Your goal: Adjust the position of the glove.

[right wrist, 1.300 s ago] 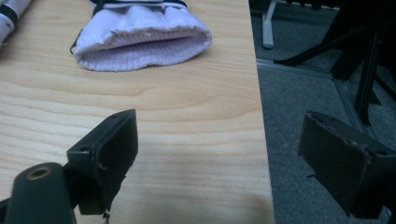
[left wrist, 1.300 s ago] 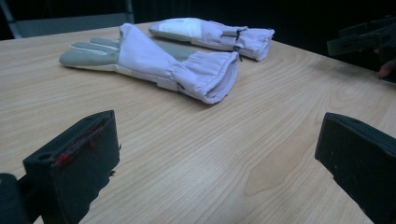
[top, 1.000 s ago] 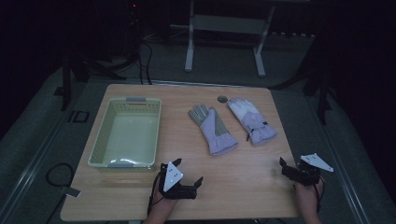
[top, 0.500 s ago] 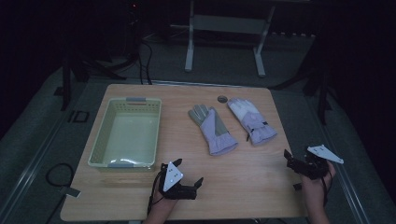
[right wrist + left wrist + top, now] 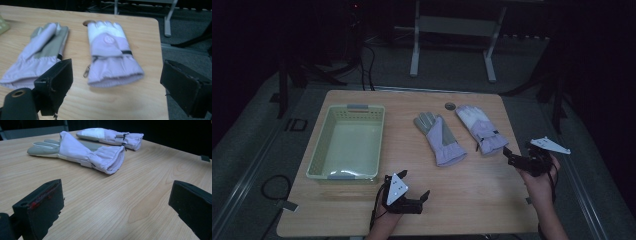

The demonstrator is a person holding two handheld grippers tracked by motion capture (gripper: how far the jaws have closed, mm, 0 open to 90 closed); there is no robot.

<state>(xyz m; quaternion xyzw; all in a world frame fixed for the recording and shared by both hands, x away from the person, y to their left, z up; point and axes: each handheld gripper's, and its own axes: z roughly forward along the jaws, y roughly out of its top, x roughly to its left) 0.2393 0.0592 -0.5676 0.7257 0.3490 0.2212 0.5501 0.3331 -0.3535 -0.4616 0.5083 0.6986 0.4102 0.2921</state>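
Note:
Two lilac and white gloves lie side by side on the wooden table (image 5: 472, 190). The left glove (image 5: 440, 138) lies palm up with a grey palm, cuff toward me. The right glove (image 5: 480, 129) lies back up, with a small clip at its cuff. My left gripper (image 5: 424, 196) rests low near the table's front edge, open, jaws wide and empty, facing the left glove (image 5: 82, 151). My right gripper (image 5: 511, 157) hovers at the table's right edge, open and empty, just short of the right glove's cuff (image 5: 112, 57).
A pale green plastic basket (image 5: 344, 172) stands at the left of the table, nothing visible in it. A small round dark disc (image 5: 450, 105) lies behind the gloves. Beyond the table stand a metal frame (image 5: 452, 35) and cables on a dark floor.
My right gripper has lifted and moved forward along the table's right edge toward the right glove's cuff. The left gripper has stayed where it was.

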